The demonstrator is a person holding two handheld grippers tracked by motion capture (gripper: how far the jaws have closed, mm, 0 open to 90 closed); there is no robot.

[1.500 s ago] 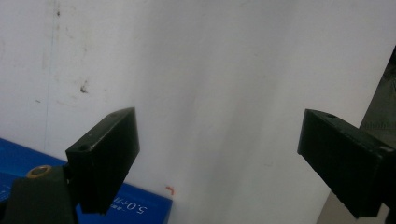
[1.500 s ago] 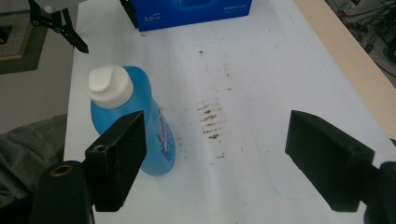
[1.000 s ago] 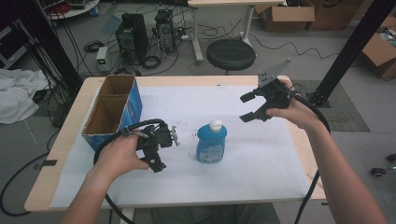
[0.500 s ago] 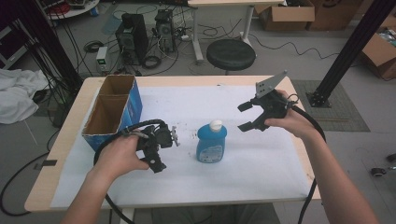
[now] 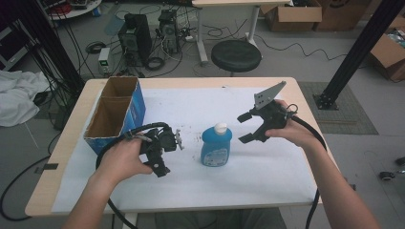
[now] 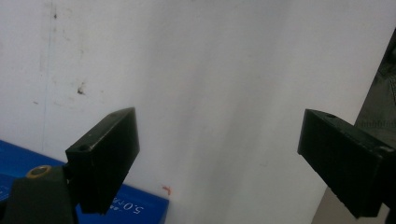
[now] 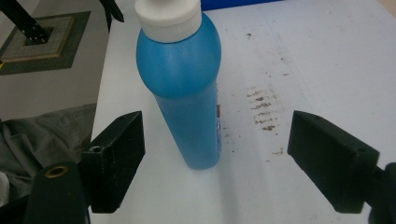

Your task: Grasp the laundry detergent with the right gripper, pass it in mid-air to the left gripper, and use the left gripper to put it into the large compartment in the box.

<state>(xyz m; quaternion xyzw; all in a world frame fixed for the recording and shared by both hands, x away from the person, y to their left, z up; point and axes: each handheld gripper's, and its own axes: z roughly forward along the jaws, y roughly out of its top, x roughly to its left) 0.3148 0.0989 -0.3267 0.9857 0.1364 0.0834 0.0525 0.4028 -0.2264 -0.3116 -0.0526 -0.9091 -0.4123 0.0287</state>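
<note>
A blue bottle (image 5: 216, 147) with a white cap stands upright in the middle of the white-covered table. My right gripper (image 5: 244, 128) hovers just to its right, open, jaws pointed at the bottle's upper part. In the right gripper view the blue bottle (image 7: 184, 93) stands ahead of the right gripper (image 7: 217, 154), between the lines of the two jaws but beyond their tips. My left gripper (image 5: 171, 155) is held low over the table left of the bottle, open and holding nothing. In the left gripper view the left gripper (image 6: 219, 158) faces bare white paper.
A blue-sided cardboard box (image 5: 117, 112), open on top, stands at the table's left edge; its blue side (image 6: 126, 207) shows in the left gripper view. White paper (image 5: 267, 176) covers the table. A black stool (image 5: 236, 55) and computer gear stand beyond the far edge.
My right gripper has come down and to the left, closing in on the bottle. The left gripper and the bottle have stayed where they were.
</note>
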